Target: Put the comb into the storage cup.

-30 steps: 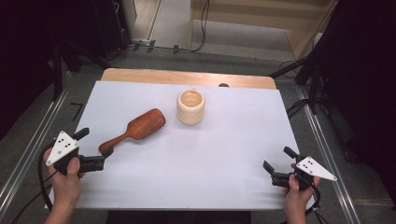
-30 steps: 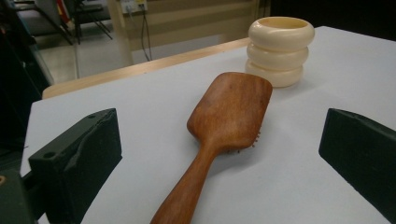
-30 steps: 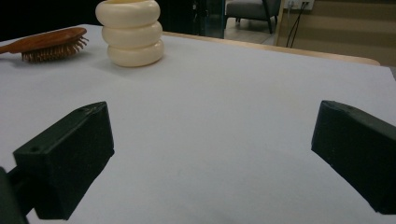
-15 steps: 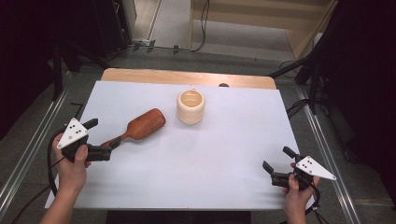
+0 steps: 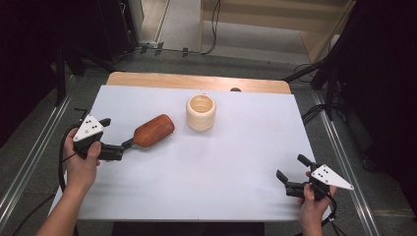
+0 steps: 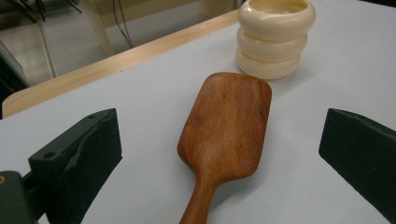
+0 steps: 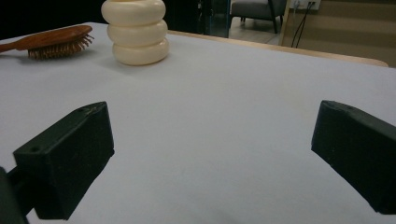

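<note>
Hairbrush (image 6: 224,126), bristles down, lies just left of the cream ringed holder (image 5: 200,112); left gripper (image 5: 119,152) has its 2 jaws spread around the handle. Right gripper (image 5: 290,176) gapes, well apart from the holder.

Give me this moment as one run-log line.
left gripper: open, jaws either side of wooden hairbrush handle, not closed | right gripper: open, idle near table edge | cream ribbed cup: upright, beyond brush
</note>
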Demonstrator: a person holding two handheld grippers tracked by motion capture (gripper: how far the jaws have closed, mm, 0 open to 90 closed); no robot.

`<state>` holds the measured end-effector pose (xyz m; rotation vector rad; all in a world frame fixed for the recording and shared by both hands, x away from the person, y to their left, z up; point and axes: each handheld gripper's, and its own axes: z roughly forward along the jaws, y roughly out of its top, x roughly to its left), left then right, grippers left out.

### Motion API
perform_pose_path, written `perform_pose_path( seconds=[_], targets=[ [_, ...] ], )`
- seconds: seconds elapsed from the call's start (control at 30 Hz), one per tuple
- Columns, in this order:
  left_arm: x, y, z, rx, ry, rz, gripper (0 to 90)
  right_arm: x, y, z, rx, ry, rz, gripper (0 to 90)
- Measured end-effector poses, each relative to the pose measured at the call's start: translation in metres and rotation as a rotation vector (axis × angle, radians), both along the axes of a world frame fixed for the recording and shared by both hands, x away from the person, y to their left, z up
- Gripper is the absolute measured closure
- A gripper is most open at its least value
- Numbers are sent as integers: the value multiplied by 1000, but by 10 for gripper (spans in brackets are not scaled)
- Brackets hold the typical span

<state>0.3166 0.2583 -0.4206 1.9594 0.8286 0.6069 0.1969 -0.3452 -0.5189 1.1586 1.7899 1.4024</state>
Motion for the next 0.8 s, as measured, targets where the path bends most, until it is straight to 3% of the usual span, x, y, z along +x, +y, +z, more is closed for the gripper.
perform_pose_path(
  seconds=[0.07, 0.37, 0.43, 0.63, 0.8],
  targets=[
    [4, -3, 0, 45, 20, -4, 0, 0, 0, 0, -2, -2, 2, 0],
    [13, -6, -4, 58, 85, -19, 7, 1, 0, 0, -7, -3, 6, 0],
    [17, -6, -8, 78, 109, 0, 47, 1, 0, 0, -7, -2, 8, 0],
    [23, -8, -12, 143, 133, 14, 47, 1, 0, 0, -6, -1, 9, 0],
    [27, -9, -16, 157, 166, 11, 92, 1, 1, 0, -8, -1, 9, 0]
  ],
)
